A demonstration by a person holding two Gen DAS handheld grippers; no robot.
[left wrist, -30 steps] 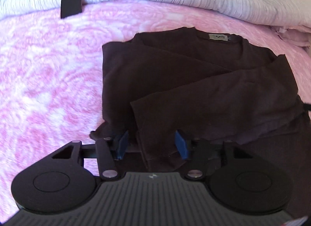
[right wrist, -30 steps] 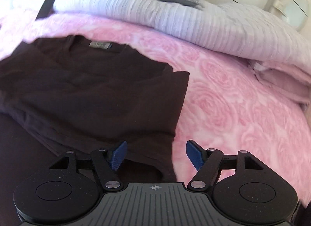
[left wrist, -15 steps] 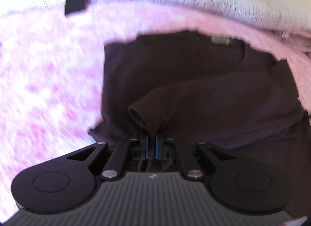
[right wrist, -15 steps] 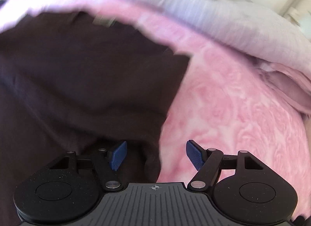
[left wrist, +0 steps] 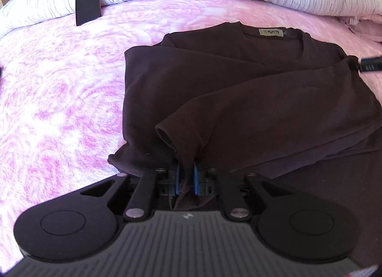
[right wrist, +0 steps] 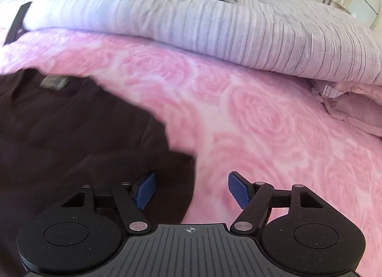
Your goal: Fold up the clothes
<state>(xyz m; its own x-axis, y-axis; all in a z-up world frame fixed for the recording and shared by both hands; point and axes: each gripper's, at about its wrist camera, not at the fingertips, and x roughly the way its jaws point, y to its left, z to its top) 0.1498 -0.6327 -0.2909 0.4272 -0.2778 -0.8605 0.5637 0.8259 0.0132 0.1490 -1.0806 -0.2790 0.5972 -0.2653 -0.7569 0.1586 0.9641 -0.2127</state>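
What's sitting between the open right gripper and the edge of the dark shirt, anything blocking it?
Nothing visible. The right gripper is open with the dark shirt edge already lying between its fingers over the pink blanket. The left gripper is shut on the sleeve end.

Left gripper (left wrist: pixel 185 176) clamped on dark brown shirt sleeve (left wrist: pixel 191 133), blue pads nearly together; right gripper (right wrist: pixel 192 190) spread wide, holding nothing.
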